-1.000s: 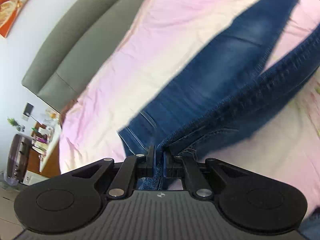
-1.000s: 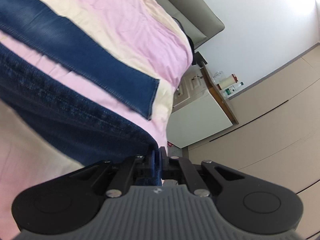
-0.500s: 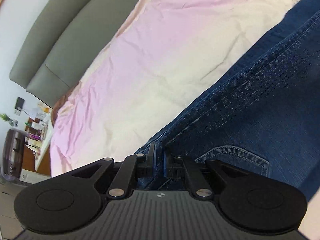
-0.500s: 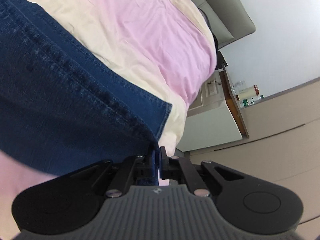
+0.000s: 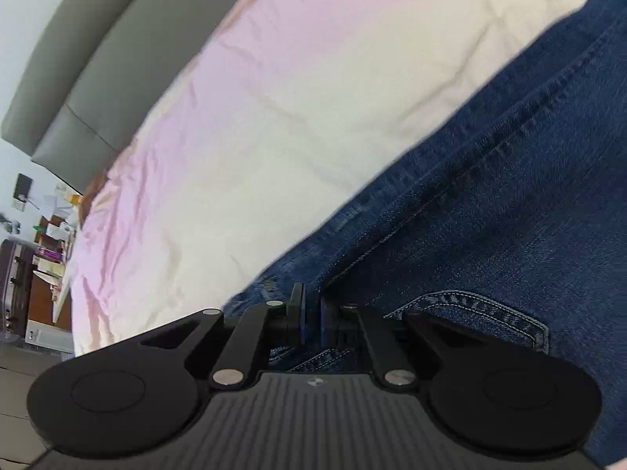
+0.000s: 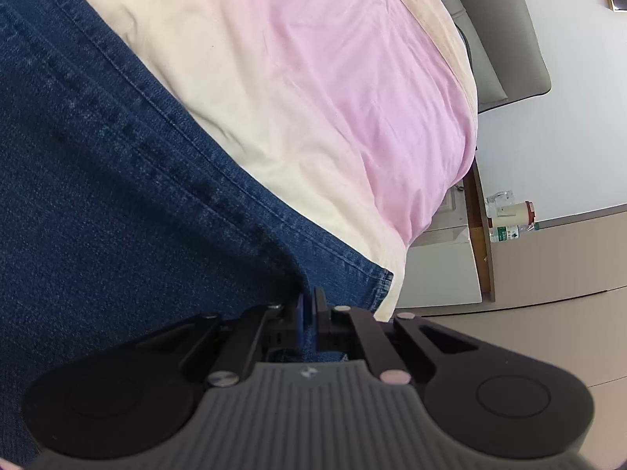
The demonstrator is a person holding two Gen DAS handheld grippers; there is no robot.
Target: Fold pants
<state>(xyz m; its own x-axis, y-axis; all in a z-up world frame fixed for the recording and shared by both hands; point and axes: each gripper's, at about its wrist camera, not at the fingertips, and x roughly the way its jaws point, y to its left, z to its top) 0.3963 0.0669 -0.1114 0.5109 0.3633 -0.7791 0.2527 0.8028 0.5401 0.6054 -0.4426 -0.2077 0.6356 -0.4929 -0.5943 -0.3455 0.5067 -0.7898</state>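
Observation:
Dark blue jeans (image 5: 490, 211) lie on a bed with a pink and cream sheet (image 5: 274, 109). In the left wrist view they fill the right side, with a stitched pocket near the gripper. My left gripper (image 5: 311, 315) is shut on a fold of the denim at the waist end. In the right wrist view the jeans (image 6: 117, 180) fill the left side, with the leg hem (image 6: 376, 278) near the bed edge. My right gripper (image 6: 309, 313) is shut on the denim near that hem.
A grey headboard (image 5: 98, 70) runs along the far side of the bed. A cluttered nightstand (image 5: 51, 243) stands at the left. In the right wrist view a white bedside cabinet (image 6: 443, 270) with bottles (image 6: 509, 223) stands beyond the bed edge (image 6: 399, 262).
Both grippers have carried the held denim across the bed. The second leg that lay apart a second ago is now covered, and the denim lies low and flat on the sheet.

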